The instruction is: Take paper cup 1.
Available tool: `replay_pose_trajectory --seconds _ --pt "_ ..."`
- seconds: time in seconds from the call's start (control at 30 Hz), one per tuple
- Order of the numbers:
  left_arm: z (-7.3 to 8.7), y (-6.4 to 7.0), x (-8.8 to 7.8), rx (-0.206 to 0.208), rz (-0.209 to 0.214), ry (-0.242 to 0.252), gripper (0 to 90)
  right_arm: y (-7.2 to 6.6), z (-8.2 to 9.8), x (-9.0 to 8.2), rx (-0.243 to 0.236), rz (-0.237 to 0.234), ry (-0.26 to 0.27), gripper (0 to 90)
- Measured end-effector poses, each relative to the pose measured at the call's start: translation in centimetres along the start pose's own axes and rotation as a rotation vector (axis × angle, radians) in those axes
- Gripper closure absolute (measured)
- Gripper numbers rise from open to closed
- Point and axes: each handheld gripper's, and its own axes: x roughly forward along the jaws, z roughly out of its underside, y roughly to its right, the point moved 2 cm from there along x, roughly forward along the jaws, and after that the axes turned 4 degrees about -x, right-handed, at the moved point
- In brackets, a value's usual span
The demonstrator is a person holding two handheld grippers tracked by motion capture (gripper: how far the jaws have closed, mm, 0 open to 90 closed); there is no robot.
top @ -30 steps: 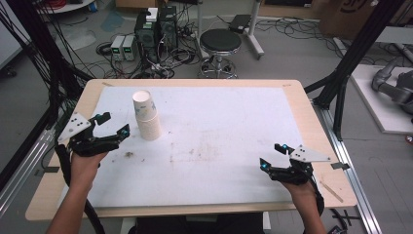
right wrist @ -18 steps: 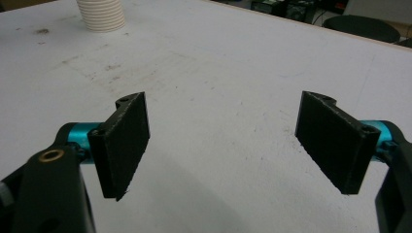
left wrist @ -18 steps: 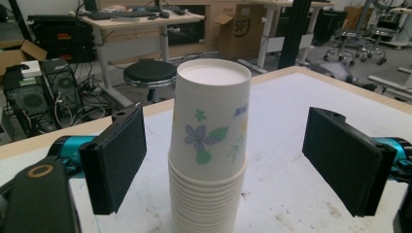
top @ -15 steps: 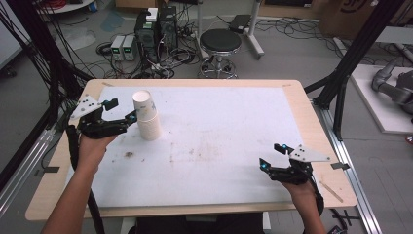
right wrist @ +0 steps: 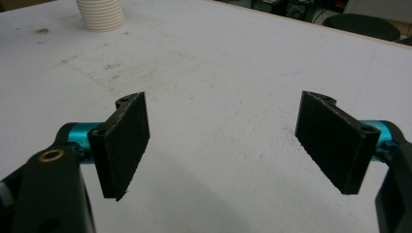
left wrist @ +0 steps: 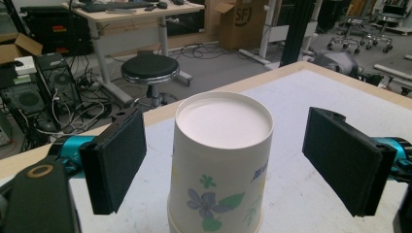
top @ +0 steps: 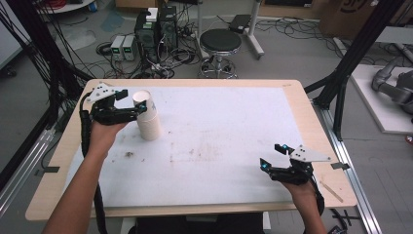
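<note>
A stack of upturned paper cups (top: pixel 147 117) with a flower print stands on the left part of the white mat (top: pixel 224 122). My left gripper (top: pixel 132 103) is open at the stack's top. In the left gripper view its black pads (left wrist: pixel 116 160) stand on either side of the top cup (left wrist: pixel 223 121) with a gap on each side, not touching it. My right gripper (top: pixel 271 156) rests low near the front right of the mat, open with nothing between its jaws. In the right gripper view that gripper (right wrist: pixel 228 141) faces bare mat, and the ribbed cup stack (right wrist: pixel 101 14) sits far off at the upper left.
The mat covers a wooden table (top: pixel 292 85) and has dark smudges (top: pixel 129 154) near the left forearm. Beyond the far edge stand a black stool (top: pixel 220 41) and computer boxes with cables (top: pixel 156 29). Black frame posts (top: pixel 350 63) rise at both sides.
My left gripper has moved away from the person and to the right, up to the cup stack, so its open jaws now flank the top cup. The right gripper has stayed put.
</note>
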Motion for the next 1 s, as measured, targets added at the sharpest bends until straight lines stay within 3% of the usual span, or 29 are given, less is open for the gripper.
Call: replay_pose_trajectory --seconds 0.37,0.5,0.8,1.0 --pt "0.8 -0.5 2.2 -0.011 -0.013 -0.054 16.3 0.1 0.1 -0.1 0.007 0.000 -0.002 20.5" --pt "1.0 -0.5 2.5 -0.013 0.008 -0.065 20.1 0.1 0.2 -0.1 0.005 -0.002 -0.004 20.5" --pt "1.1 -0.7 2.7 -0.019 0.032 -0.061 31.0 0.1 0.1 0.1 0.007 -0.008 -0.007 20.6" --pt "1.0 -0.7 2.6 -0.017 0.034 -0.047 32.3 0.2 0.1 0.1 0.004 -0.008 -0.006 20.6"
